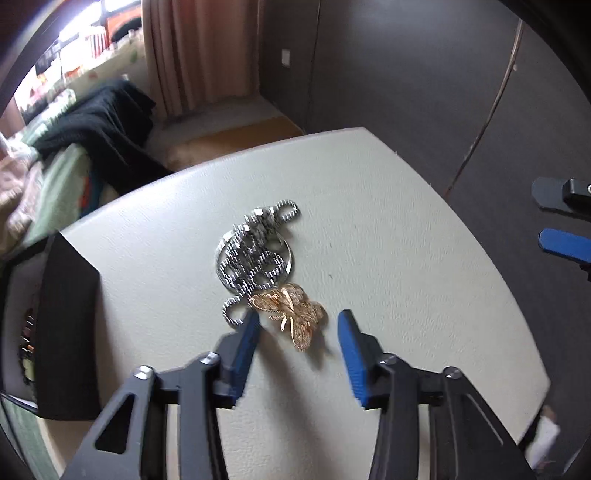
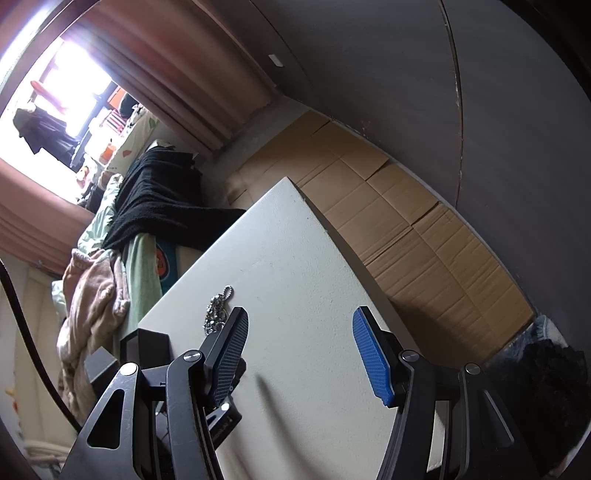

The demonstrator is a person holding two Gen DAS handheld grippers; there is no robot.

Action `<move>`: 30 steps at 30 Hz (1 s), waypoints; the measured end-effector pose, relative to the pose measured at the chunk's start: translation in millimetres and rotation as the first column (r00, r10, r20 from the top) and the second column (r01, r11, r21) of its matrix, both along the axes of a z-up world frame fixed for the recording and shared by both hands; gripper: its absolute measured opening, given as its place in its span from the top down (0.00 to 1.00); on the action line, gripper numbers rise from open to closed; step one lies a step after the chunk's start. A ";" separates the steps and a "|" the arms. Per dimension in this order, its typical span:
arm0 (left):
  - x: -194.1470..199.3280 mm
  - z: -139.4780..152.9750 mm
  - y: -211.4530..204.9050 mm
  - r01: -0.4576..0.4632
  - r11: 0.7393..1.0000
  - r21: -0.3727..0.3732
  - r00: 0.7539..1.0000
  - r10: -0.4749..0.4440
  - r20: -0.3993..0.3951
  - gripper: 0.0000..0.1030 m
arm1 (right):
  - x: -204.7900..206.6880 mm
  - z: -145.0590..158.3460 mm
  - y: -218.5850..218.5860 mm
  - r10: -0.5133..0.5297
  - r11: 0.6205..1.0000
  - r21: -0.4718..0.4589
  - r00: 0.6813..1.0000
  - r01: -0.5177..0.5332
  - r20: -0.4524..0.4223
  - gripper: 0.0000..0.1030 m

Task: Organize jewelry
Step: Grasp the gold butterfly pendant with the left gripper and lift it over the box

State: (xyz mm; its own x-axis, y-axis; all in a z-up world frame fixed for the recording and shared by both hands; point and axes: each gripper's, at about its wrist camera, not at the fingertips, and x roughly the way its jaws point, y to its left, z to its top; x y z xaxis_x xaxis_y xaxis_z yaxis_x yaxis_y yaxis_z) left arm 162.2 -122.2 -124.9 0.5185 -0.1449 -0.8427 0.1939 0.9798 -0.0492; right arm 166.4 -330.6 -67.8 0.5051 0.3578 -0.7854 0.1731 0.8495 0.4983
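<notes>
A bedroom; I work over a pale table [image 1: 388,221]. A black jewelry box [image 1: 66,325] sits at nine o'clock on its edge. At centre lies a silver chain [image 1: 255,251], a gold butterfly brooch [image 1: 291,314] touching it at six o'clock. My left gripper [image 1: 297,325] gapes wide around the brooch; I judge closing comes next. My right gripper [image 2: 299,332] hangs wide, empty, bare table ahead.

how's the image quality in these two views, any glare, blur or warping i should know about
Left wrist view: window blown out at top left, table edge bowed by the fisheye, silver chain shows jagged striping, gold butterfly piece fairly sharp between the open left gripper. Right wrist view: strong window glare, scene tilted and curved, right gripper throws a soft shadow on the table.
</notes>
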 end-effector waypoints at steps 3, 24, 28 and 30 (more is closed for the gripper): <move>-0.9 0.8 4.8 -0.002 1.000 -0.021 1.000 0.001 -0.017 0.76 | 0.8 -5.7 2.1 0.011 1.000 0.029 1.000 -0.011 -0.024 0.42; -18.2 74.0 97.0 -0.114 0.954 -0.276 0.986 0.142 0.084 0.76 | 20.9 -26.3 75.3 0.188 0.979 -0.079 0.982 -0.187 0.001 0.42; -19.9 82.3 117.2 -0.146 0.946 -0.288 0.979 0.181 0.098 0.76 | 31.3 -35.3 98.9 0.226 0.967 -0.129 0.973 -0.217 0.052 0.42; -20.0 85.8 127.1 -0.161 0.942 -0.296 0.975 0.199 0.103 0.76 | 33.3 -33.8 112.7 0.264 0.957 -0.152 0.960 -0.248 0.089 0.42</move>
State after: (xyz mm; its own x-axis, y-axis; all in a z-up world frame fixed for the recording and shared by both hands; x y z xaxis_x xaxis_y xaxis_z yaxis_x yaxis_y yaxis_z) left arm 142.2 4.9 -39.1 0.6600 -0.2620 -0.7041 0.0387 0.9478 -0.3164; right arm 199.7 -218.0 -101.6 0.4948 0.3782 -0.7824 -0.1074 0.9201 0.3768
